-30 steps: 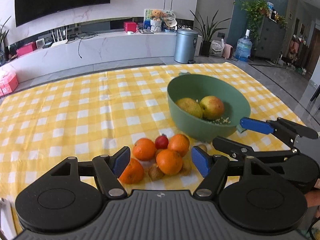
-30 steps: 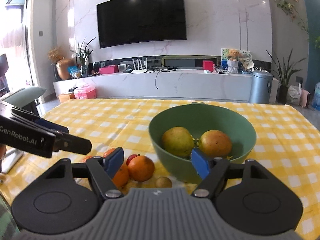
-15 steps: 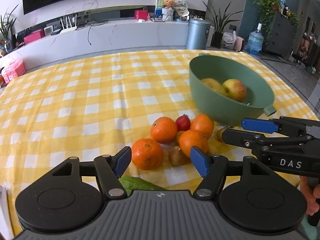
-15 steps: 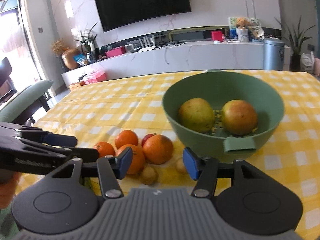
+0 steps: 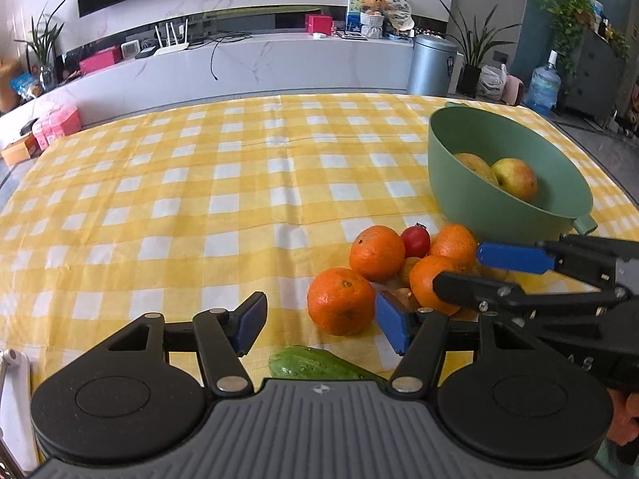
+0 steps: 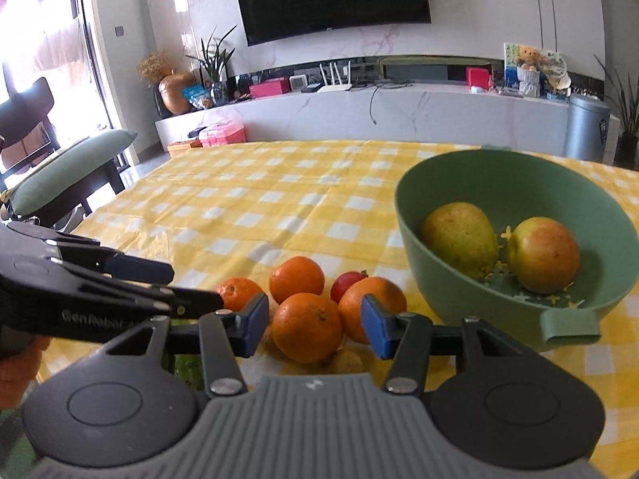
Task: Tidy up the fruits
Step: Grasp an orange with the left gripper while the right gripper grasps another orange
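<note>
Left wrist view: the left tongs point(image 5: 319, 325) stand wide and closing, empty, above a cucumber point(image 5: 315, 365) lying crosswise on the worktop point(image 5: 159, 199).

Right wrist view: the right tongs point(image 6: 315, 325) are narrower, closing around an orange point(image 6: 307, 327), beside the bowl point(image 6: 515, 175).

Daylight's blasting through my left-side window point(image 6: 44, 40), totally blown out; everything else is bright, sharp, with fisheye-bent edges.
</note>
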The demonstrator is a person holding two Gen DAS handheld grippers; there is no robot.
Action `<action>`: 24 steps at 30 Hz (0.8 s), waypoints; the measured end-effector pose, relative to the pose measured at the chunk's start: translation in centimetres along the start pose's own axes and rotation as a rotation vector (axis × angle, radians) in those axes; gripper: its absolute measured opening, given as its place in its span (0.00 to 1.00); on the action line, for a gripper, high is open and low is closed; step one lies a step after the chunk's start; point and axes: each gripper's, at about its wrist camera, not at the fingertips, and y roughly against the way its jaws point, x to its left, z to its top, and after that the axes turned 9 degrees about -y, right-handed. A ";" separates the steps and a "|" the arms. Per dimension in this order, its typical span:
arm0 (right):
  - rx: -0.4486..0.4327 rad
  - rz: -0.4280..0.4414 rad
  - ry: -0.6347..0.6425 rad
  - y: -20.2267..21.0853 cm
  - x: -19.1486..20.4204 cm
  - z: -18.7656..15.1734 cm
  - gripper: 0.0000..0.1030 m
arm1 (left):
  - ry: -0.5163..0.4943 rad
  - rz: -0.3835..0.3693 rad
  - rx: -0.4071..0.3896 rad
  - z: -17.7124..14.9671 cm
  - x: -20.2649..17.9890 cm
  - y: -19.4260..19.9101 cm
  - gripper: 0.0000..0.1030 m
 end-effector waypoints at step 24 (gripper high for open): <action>0.053 -0.014 0.064 -1.7 0.9 -1.0 0.37 | 0.042 -0.029 0.017 0.0 0.5 -0.7 0.69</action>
